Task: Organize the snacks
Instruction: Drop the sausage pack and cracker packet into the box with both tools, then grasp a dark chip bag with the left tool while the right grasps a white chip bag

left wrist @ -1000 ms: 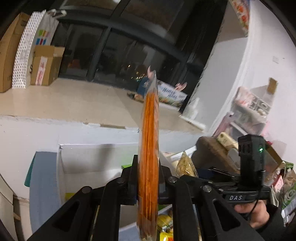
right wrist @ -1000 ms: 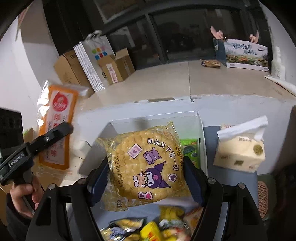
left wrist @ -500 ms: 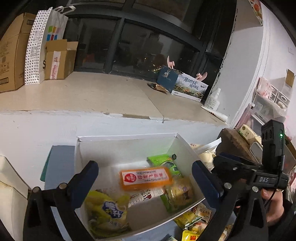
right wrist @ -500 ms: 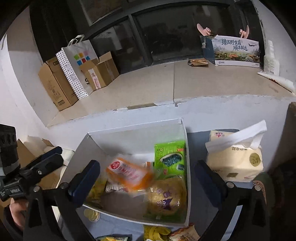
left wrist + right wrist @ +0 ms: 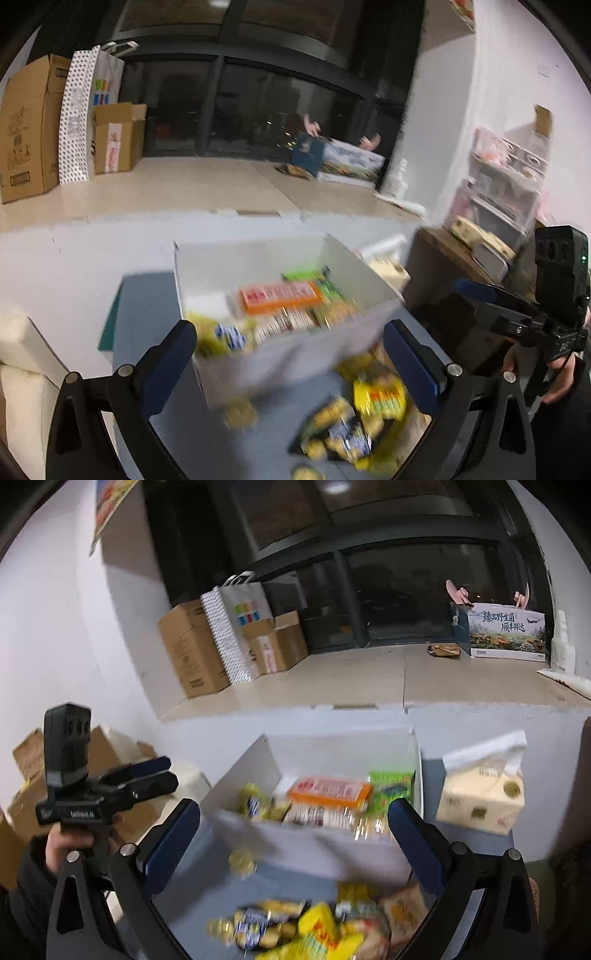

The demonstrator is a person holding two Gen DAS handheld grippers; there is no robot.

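A white open box (image 5: pixel 258 258) (image 5: pixel 332 749) sits on a grey-blue table and holds several snack packs, among them an orange pack (image 5: pixel 279 295) (image 5: pixel 330 792) and a green pack (image 5: pixel 391 788). A loose pile of yellow and mixed snack packs (image 5: pixel 354 421) (image 5: pixel 310 926) lies on the table in front of the box. My left gripper (image 5: pixel 291 365) is open and empty, above the box's near wall. My right gripper (image 5: pixel 295 845) is open and empty, over the near edge of the box. Each gripper shows in the other's view, the right (image 5: pixel 476 291) and the left (image 5: pixel 155 768).
A tissue pack (image 5: pixel 480 797) stands right of the box. Cardboard boxes (image 5: pixel 192 653) and a paper bag (image 5: pixel 240 624) stand on the floor behind a low white wall. A printed carton (image 5: pixel 506 631) sits far right. Shelving with clutter (image 5: pixel 498 206) is at right.
A second ago the left gripper held the orange pack and the right a round biscuit pack. Both packs now lie in the box, both grippers are open and have pulled back toward the loose pile.
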